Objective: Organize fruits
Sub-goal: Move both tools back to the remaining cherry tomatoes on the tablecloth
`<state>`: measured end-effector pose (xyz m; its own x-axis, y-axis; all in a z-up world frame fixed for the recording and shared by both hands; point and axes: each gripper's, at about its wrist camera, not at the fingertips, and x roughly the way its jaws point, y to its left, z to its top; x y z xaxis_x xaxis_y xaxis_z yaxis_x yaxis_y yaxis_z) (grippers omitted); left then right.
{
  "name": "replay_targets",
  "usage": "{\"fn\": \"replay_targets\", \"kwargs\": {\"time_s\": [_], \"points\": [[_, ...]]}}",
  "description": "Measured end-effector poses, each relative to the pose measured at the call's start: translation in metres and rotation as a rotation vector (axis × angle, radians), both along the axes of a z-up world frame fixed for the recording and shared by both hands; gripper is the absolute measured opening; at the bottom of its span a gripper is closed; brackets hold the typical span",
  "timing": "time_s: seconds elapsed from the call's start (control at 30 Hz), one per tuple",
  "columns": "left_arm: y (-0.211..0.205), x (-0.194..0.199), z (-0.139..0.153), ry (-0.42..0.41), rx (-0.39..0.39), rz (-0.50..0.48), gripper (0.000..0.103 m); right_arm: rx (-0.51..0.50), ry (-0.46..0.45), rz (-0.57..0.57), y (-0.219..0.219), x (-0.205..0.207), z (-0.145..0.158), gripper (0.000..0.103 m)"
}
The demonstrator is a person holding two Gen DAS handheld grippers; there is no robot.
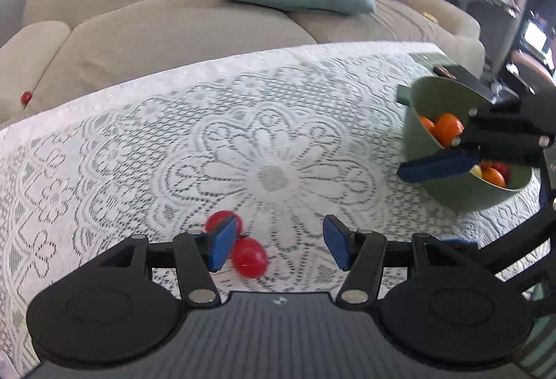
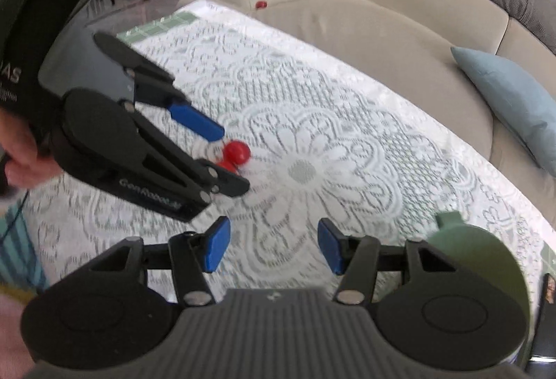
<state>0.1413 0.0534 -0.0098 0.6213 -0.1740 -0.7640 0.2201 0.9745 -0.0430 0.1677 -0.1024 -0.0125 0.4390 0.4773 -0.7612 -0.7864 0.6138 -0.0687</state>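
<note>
Red, glossy, egg-shaped fruits [image 1: 248, 256] lie touching on lace tablecloth [image 1: 278, 142].

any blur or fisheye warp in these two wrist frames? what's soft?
Left wrist: table edge bows from fisheye; red fruits and bowl slightly soft; window top right blown out. Right wrist: heavier motion blur on bowl and lace near left gripper; couch sharper.
</note>
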Motion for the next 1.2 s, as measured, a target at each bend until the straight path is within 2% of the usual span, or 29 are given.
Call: {"fn": "replay_targets", "kwargs": {"time_s": [0.17,0.27,0.57,0.83,1.03,1.2], "points": [[0.02,0.0,-0.011,-0.024,-0.027,0.059,0.064,0.079,-0.017,-0.059,0.016,0.004,-0.021,0.053],[0.036,-0.001,-0.019,-0.028,-0.083,0.077,0.064,0.09,-0.041,-0.09,0.025,0.005,-0.035,0.053],[0.065,0.002,-0.038,-0.024,-0.155,0.144,0.064,0.172,-0.013,-0.111,0.035,0.012,-0.058,0.049],[0.066,0.003,-0.042,-0.013,-0.133,0.193,0.062,0.246,0.055,-0.092,0.051,0.014,-0.079,0.044],[0.064,-0.002,-0.042,-0.026,-0.09,0.209,0.062,0.251,0.046,-0.065,0.063,0.011,-0.085,0.032],[0.069,-0.003,-0.042,-0.022,-0.106,0.236,0.062,0.257,0.039,-0.073,0.067,0.01,-0.089,0.031]]}}
